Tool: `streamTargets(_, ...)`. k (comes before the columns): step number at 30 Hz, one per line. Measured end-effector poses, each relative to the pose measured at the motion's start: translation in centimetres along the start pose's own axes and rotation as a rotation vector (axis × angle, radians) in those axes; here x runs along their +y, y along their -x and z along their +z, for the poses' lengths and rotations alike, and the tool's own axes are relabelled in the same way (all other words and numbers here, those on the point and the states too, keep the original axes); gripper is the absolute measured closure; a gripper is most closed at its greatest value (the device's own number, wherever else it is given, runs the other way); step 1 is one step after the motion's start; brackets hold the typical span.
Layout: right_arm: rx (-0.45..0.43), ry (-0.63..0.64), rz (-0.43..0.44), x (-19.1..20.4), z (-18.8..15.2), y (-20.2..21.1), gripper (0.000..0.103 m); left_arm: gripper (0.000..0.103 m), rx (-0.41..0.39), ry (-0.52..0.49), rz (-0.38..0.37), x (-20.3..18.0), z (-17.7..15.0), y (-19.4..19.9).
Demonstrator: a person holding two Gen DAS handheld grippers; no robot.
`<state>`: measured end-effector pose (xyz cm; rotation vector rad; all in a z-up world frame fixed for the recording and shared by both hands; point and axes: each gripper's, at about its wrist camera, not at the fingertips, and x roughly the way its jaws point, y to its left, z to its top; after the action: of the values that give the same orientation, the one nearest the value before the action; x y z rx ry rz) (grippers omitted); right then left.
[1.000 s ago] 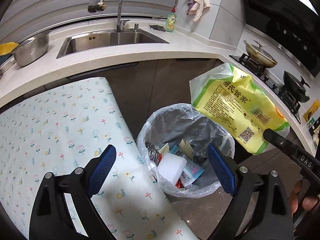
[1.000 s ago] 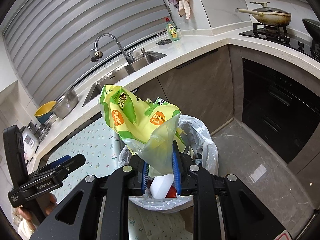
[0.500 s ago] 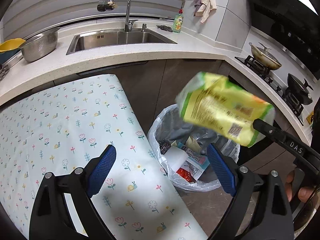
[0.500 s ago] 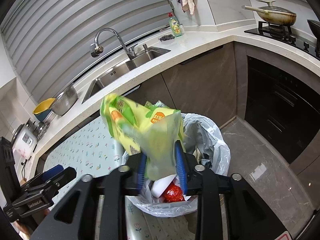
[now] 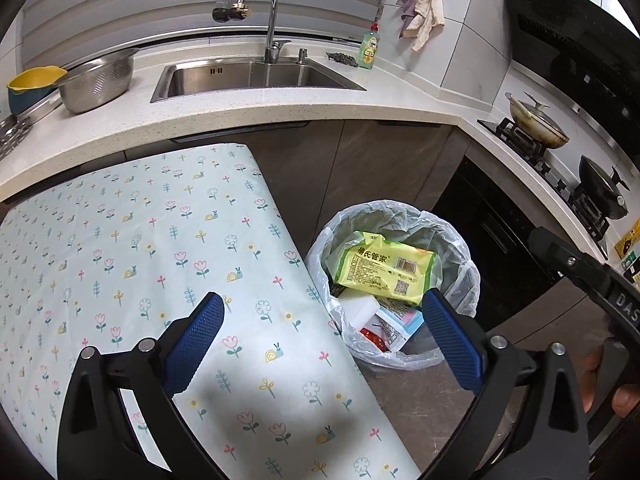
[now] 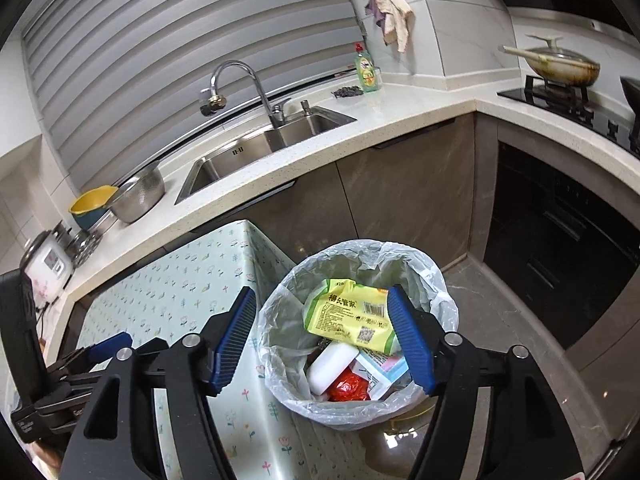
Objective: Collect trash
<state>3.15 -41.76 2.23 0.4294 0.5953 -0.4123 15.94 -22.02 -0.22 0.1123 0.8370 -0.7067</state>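
The right claw [image 6: 324, 338] hangs released and empty directly above the bin [image 6: 440, 280], where the yellow packet [image 6: 348, 316] lies just below its fingertips on other rubbish. The left claw [image 5: 320, 340] gapes empty too, the bin just ahead of its right finger. The packet looks light, soft and crinkly, probably slippery; a pinch on a flat edge would likely suit best.

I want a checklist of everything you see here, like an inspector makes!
Surface: floral tablecloth on the table, bare of items where visible.
Job's things: yellow-green wrapper lies on top inside the lined trash bin, over a white block, a red wrapper and other packets.
Clutter: nothing seen.
Grippers: left gripper open, holding nothing; right gripper open above the bin, holding nothing.
Cables: nothing seen.
Surroundings: sink, colander, dish soap, pan on stove.
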Motion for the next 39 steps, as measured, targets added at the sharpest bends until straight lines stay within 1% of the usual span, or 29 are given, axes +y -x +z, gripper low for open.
streamTargets(5, 0.004, 0.057, -0.025, 1.2, -0.3, 2.1, 0.026, 0.007, -0.008, -0.012, 0.034, -0.3, -0.7, 1.7)
streamTargets(7, 0.013, 0.071, -0.025, 1.5, -0.5, 2.8, 0.024, 0.007, -0.002, -0.015, 0.044, -0.5, -1.1, 2.1)
streamTargets(9, 0.014, 0.084, -0.033, 1.9, -0.8, 3.5, 0.02, 0.007, 0.006, -0.019, 0.058, -0.7, -1.5, 2.6)
streamTargets(13, 0.011, 0.121, -0.047, 2.4, -1.6, 4.7, 0.018, 0.007, 0.009, -0.034, 0.087, -1.1, -2.5, 3.5)
streamTargets(15, 0.028, 0.136, -0.033, 2.4, -1.9, 5.0, 0.011, 0.007, 0.014, -0.034, 0.103, -1.2, -3.0, 3.8)
streamTargets(17, 0.033, 0.127, -0.028, 2.3, -2.3, 5.3, 0.006, 0.007, 0.017, -0.028, 0.117, -1.3, -3.4, 4.0)
streamTargets(21, 0.044, 0.125, -0.026, 2.1, -3.1, 5.6, 0.006, 0.007, 0.004, -0.019, 0.147, -1.6, -4.3, 4.7)
streamTargets(30, 0.045, 0.173, -0.068, 2.0, -5.1, 6.5, 0.006, 0.007, -0.014, -0.006, 0.207, -2.3, -5.9, 5.9)
streamTargets(39, 0.046, 0.167, -0.052, 1.9, -7.1, 7.2, 0.006, 0.007, -0.025, -0.013, 0.255, -2.9, -7.6, 6.7)
